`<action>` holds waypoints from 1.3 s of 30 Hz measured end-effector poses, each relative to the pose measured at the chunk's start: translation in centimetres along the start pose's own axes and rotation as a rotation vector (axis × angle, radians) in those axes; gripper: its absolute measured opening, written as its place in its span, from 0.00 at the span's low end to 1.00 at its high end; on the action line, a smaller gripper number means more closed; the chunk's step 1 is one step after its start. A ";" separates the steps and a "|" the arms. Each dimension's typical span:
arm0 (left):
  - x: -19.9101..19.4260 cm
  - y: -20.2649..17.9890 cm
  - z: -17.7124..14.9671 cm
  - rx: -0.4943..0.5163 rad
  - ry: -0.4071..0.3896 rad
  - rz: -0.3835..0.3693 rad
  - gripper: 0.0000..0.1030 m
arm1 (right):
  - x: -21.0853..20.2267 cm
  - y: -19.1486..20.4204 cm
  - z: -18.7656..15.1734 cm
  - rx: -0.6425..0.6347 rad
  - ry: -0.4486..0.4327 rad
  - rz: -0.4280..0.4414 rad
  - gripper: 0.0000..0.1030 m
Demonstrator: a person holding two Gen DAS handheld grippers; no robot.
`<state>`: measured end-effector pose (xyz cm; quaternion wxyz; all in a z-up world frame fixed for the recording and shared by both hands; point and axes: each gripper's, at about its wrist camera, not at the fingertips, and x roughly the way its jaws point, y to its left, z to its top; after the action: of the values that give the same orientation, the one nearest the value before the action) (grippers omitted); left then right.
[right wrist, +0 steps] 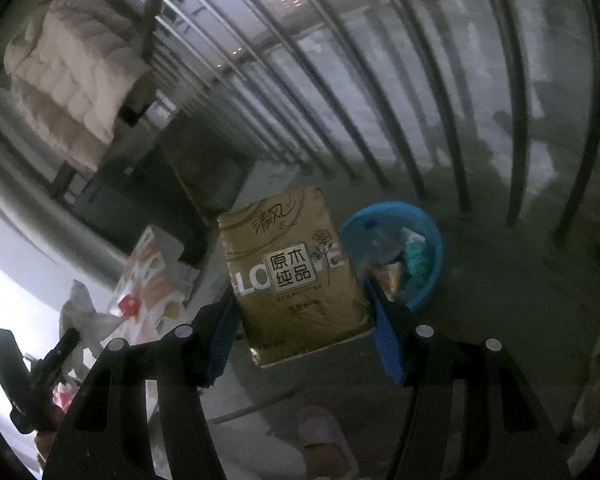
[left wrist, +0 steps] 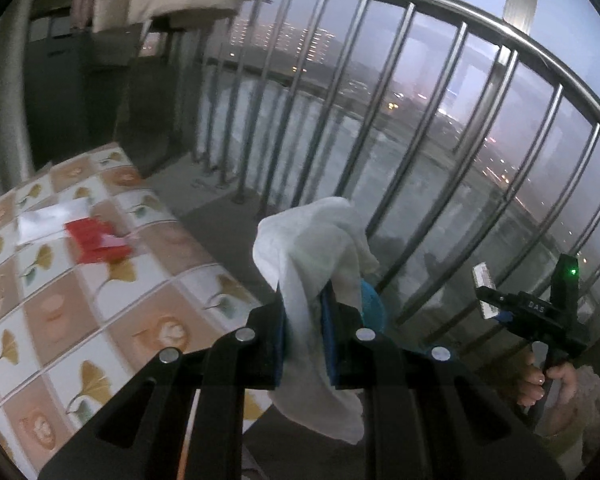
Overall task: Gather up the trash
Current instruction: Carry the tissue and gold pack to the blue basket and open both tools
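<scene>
My left gripper (left wrist: 305, 312) is shut on a crumpled white tissue (left wrist: 316, 248) and holds it in the air beside the table, above the floor. A blue basin (left wrist: 374, 306) peeks out just behind it. My right gripper (right wrist: 300, 312) is shut on a gold tissue packet (right wrist: 296, 276) and holds it above the floor, left of the blue basin (right wrist: 396, 254), which holds several pieces of trash. The right gripper also shows in the left wrist view (left wrist: 496, 300), the left one in the right wrist view (right wrist: 66, 340). A red wrapper (left wrist: 96, 240) and a white paper (left wrist: 52, 220) lie on the table.
The table (left wrist: 60, 320) has a ginkgo-leaf patterned cloth and fills the left. A metal balcony railing (left wrist: 380, 120) stands close ahead. A dark cabinet (left wrist: 80, 80) with pale bedding on top stands at the back left. A slipper (right wrist: 324, 436) lies on the floor below.
</scene>
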<state>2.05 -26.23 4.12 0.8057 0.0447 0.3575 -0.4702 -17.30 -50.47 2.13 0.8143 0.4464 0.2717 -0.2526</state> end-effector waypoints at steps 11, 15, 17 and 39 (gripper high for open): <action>2.9 -2.9 1.4 0.046 0.049 -0.045 0.15 | 1.2 -2.8 0.2 0.084 0.027 -0.009 0.55; 4.0 -3.3 1.5 0.051 0.087 -0.067 0.15 | 0.8 -4.1 -0.3 0.132 0.022 -0.009 0.55; 4.6 -3.5 1.5 0.050 0.106 -0.084 0.14 | 0.7 -4.9 -0.5 0.166 0.027 -0.013 0.55; 27.7 -10.5 3.0 0.129 0.404 -0.015 0.58 | 13.0 -9.7 4.7 0.369 0.117 0.123 0.78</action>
<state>3.74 -53.35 -8.04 0.7096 0.1869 0.4814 -0.4794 -13.17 -61.29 -10.18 0.7156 0.6175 0.2399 -0.2216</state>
